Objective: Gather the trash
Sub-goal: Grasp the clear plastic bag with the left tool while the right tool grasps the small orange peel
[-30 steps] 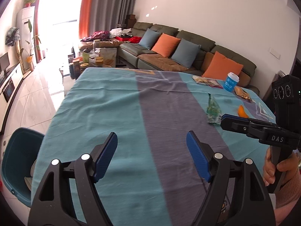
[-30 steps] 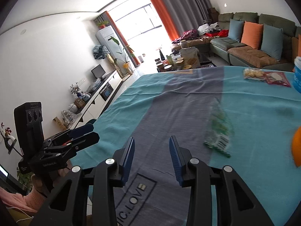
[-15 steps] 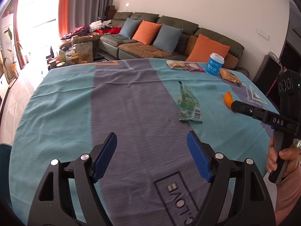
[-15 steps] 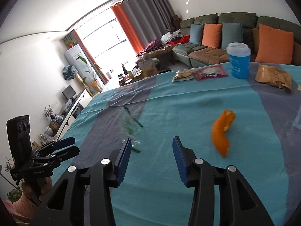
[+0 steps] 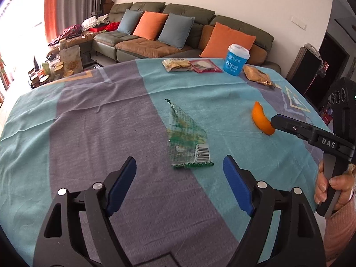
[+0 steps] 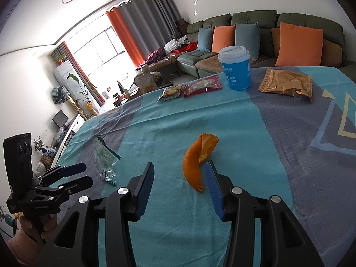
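An empty clear-and-green snack wrapper (image 5: 187,142) lies flat on the teal and grey tablecloth (image 5: 89,122), just ahead of my open left gripper (image 5: 180,169). It also shows in the right wrist view (image 6: 103,160). A piece of orange peel (image 6: 197,160) lies in front of my open right gripper (image 6: 180,173), close to the right pad; it also shows in the left wrist view (image 5: 261,118). The right gripper appears from the side in the left wrist view (image 5: 274,120), its tip beside the peel. Both grippers are empty.
At the far side of the table stand a blue lidded cup (image 6: 235,69), a brown snack bag (image 6: 287,84), a red packet (image 6: 202,86) and a cracker packet (image 6: 169,93). A sofa with cushions (image 5: 178,35) is behind the table.
Both grippers swung right across the table and closer to the trash. The wrapper now sits ahead of the left gripper, and the peel sits near the right gripper, whose jaws opened wider.
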Motion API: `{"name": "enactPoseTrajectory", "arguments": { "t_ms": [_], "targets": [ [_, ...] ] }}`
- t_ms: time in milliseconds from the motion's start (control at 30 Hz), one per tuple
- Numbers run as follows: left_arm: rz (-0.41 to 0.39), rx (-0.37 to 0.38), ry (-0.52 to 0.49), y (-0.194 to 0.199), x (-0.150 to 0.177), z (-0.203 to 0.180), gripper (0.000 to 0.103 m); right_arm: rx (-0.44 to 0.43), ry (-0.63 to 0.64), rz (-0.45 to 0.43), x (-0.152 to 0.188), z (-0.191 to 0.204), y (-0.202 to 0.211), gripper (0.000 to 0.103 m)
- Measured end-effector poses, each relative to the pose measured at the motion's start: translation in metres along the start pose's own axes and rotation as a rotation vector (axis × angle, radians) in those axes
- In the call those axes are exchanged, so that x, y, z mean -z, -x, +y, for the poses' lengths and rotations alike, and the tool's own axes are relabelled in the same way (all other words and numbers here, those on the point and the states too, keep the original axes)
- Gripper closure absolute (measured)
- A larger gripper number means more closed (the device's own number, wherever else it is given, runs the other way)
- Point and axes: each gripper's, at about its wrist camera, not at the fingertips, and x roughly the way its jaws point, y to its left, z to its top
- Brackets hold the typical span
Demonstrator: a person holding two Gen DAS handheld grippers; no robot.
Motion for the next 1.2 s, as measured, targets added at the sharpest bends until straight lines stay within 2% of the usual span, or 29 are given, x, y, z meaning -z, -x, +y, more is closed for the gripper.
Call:
{"name": "enactPoseTrajectory", "arguments": {
  "t_ms": [167,233,333,500,533,633,667,967,1200],
  "targets": [
    [0.033,0.025,0.019,-0.02,-0.009,0.001,0.024,0.004,-0.005,0.041,0.001,-0.001,-0.009,0.058],
    [0.044,0.04,0.031,-0.026,-0.011,0.004,0.024,-0.001,-0.012,0.048,0.001,-0.001,-0.01,0.062],
    [0.056,0.052,0.047,-0.031,-0.014,0.009,0.032,-0.005,-0.01,0.054,0.0,0.0,-0.013,0.071],
    [0.062,0.084,0.049,-0.034,-0.018,0.011,0.054,-0.014,-0.003,0.066,0.0,0.002,-0.015,0.09],
    [0.063,0.098,0.048,-0.034,-0.017,0.011,0.063,-0.014,-0.001,0.065,0.0,0.003,-0.015,0.091],
    [0.054,0.103,0.041,-0.03,-0.015,0.008,0.066,-0.014,0.007,0.06,0.0,0.006,-0.014,0.093],
    [0.052,0.102,0.038,-0.029,-0.014,0.007,0.071,-0.015,0.009,0.058,0.0,0.007,-0.014,0.093],
    [-0.015,0.062,0.013,0.005,-0.002,0.004,0.071,-0.057,0.038,0.041,0.002,0.025,-0.011,0.095],
    [-0.058,0.025,0.045,0.041,0.011,0.02,0.071,-0.151,0.073,0.03,0.006,0.055,-0.009,0.095]
  ]
}}
